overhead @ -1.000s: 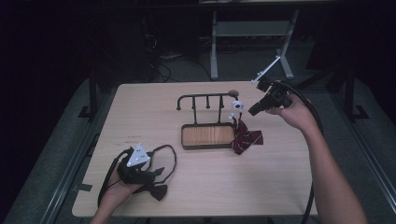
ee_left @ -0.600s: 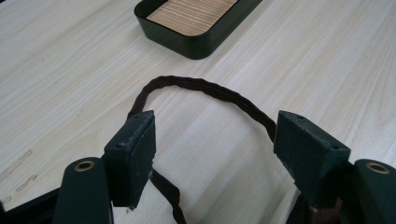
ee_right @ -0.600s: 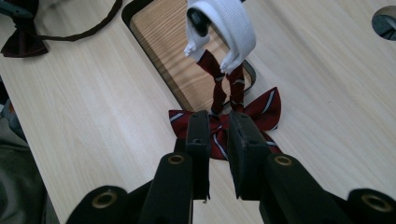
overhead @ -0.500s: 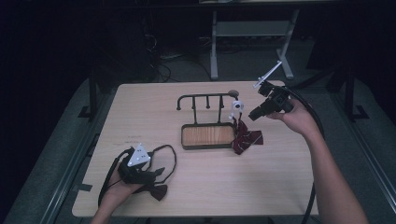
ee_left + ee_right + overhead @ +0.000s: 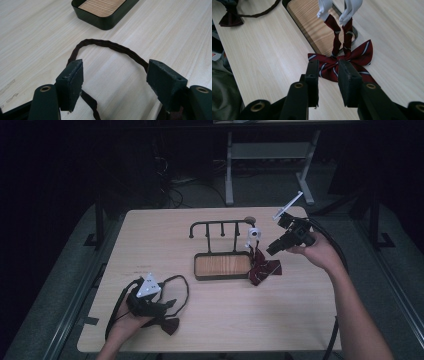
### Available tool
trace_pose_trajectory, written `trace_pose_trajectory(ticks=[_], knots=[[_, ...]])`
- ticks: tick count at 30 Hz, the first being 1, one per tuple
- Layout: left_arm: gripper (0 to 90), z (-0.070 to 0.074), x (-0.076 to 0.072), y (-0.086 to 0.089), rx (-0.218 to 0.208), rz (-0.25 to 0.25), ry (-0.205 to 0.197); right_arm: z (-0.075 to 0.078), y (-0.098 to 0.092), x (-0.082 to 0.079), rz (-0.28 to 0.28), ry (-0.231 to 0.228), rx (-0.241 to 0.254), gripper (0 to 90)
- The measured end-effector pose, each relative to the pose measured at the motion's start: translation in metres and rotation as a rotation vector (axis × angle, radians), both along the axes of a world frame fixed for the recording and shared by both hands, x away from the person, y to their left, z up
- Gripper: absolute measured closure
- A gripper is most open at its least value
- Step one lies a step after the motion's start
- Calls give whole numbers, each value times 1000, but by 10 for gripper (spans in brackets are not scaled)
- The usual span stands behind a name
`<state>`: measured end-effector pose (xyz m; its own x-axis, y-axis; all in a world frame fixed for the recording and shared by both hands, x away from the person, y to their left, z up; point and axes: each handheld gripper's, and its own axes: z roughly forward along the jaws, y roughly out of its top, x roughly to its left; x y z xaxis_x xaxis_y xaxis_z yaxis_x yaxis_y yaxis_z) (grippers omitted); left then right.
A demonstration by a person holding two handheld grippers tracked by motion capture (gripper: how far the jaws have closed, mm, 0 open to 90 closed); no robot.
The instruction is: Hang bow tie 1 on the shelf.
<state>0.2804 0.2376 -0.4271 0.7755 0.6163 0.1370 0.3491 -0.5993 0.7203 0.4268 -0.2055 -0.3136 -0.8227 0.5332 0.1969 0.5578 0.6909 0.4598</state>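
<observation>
Lying on the pale wooden table (image 5: 310, 320), a red striped bow tie (image 5: 342, 62) rests just beside the right end of a dark tray (image 5: 196, 270) with a wood-grain floor. Its two neck straps rise from the knot up to a white clip (image 5: 337, 8), seen in the high view as a small white piece (image 5: 253, 234) at the right end of a black hook rack (image 5: 220, 224) that stands over the tray.

The right gripper (image 5: 328, 75) is held above the table just right of the bow tie, pointing down toward it. Its jaws stand a small way apart and have just been opening; nothing is between them, and the bow tie lies beyond their tips, untouched. The person's right hand (image 5: 315, 251) holds this gripper from the table's right side, with a black cable trailing back along the forearm.

Near the table's front left corner, the left gripper (image 5: 115, 77) rests low over the surface in the person's left hand (image 5: 127, 322), a grey three-cornered plate on top. Its jaws are wide apart with nothing clamped. A thin dark strap (image 5: 110, 45) curves in a loop on the table between and beyond them, belonging to a second, darker bow tie (image 5: 170, 325) lying just beside that gripper. It is well apart from the tray.
</observation>
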Motion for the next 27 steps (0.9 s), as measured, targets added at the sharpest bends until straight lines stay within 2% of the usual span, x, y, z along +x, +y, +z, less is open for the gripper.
trace_pose_trajectory(ticks=[13, 17, 18, 22, 27], knots=[[301, 0, 0, 2, -3, 7, 0, -11, -4, -13, 0, 13, 2, 616], [301, 0, 0, 1, -5, 9, 0, -21, -8, -19, 3, 17, 16, 605], [302, 0, 0, 1, -6, 9, 0, -30, -10, -23, 0, 28, 25, 600], [301, -1, 0, 1, -2, 8, 2, -42, -15, -28, -8, 42, 31, 592], [301, 0, 0, 1, -4, 9, 2, -51, -19, -30, -11, 47, 37, 583]])
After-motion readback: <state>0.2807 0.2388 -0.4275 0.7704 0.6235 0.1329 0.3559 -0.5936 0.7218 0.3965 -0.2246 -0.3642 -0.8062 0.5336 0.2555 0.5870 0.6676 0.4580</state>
